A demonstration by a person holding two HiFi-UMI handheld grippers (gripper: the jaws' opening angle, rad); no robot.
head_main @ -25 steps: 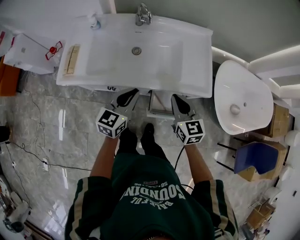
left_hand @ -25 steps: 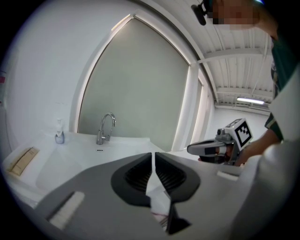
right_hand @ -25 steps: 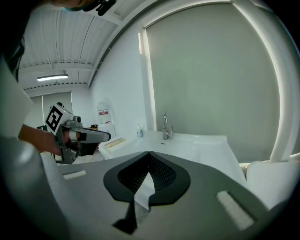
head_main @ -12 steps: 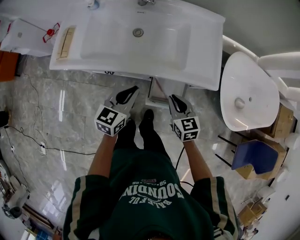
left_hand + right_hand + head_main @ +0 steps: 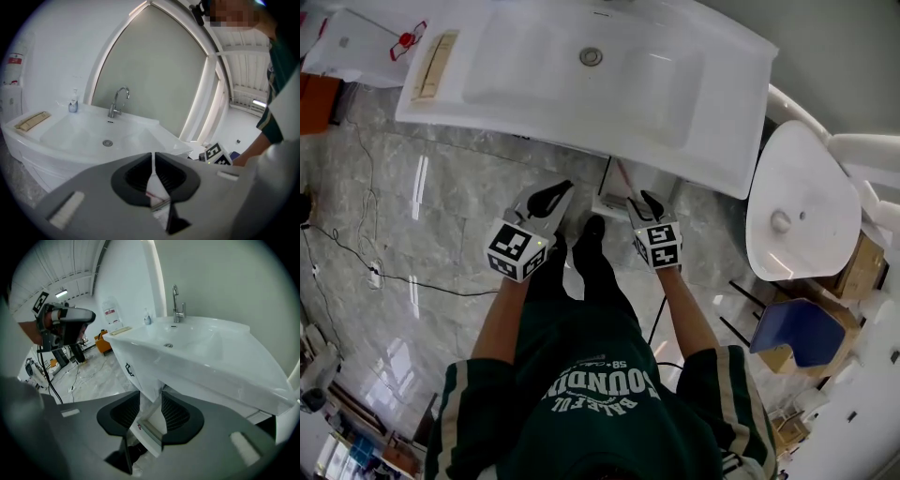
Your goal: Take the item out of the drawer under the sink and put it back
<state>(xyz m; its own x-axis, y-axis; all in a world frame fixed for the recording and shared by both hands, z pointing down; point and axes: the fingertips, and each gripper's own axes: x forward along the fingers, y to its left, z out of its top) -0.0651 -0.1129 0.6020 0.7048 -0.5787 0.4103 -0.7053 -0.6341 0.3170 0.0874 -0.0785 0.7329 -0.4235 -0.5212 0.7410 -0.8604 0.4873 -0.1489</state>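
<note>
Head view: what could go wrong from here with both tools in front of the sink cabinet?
The right tool has just been opening its jaws, with nothing between them. Aimed at the white drawer under the overhanging sink, it may knock the rim. The left tool is shut, so it cannot grip until it opens. The person's shoes stand close before the drawer and could block its travel.
</note>
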